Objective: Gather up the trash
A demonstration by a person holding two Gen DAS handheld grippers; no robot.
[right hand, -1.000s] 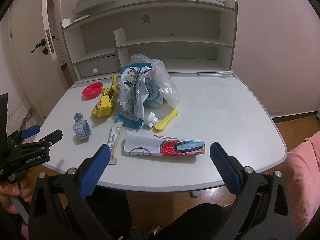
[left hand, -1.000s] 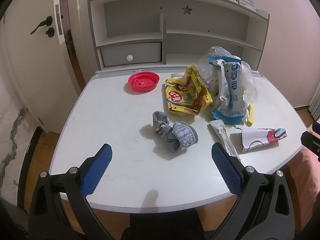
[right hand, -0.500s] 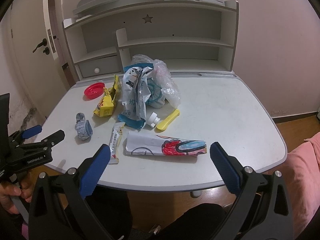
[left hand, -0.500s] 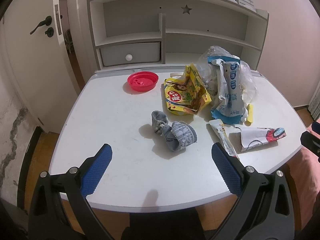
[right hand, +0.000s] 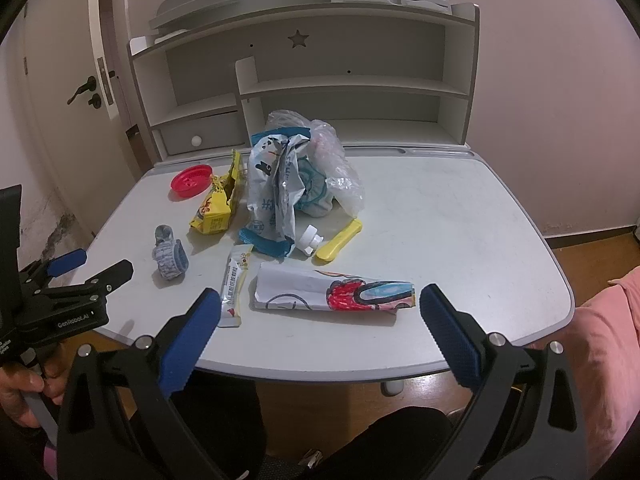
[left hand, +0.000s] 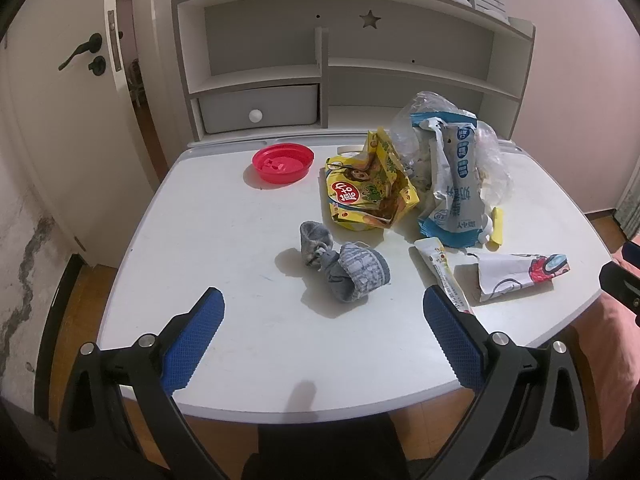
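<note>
Trash: loose wrappers and packets lie on the white surface (right hand: 460, 216), most of them left of its middle; none is collected yet.
Blue-white bag (right hand: 276, 184): largest piece, at 12 o'clock in the right wrist view, standing crumpled against a clear plastic bag (right hand: 340, 176); I judge it better to pinch a folded edge, because the body will collapse.
Drawn paper (right hand: 336, 292): lies flat, nearest to the right gripper (right hand: 320, 320), at 12 o'clock and between its two blue pads; a low, flat approach to the raised long edge should work.
Yellow snack box (left hand: 368, 188): torn open, at 12 o'clock from the left gripper (left hand: 324, 328).
Grey sock (left hand: 348, 264): just ahead of the left gripper; probably not trash, so pass over it.
Thin sachet (right hand: 236, 284): flat, beside the paper at 11 o'clock; may slide when pushed.
Grippers: both released, wide apart, grasping nothing.
</note>
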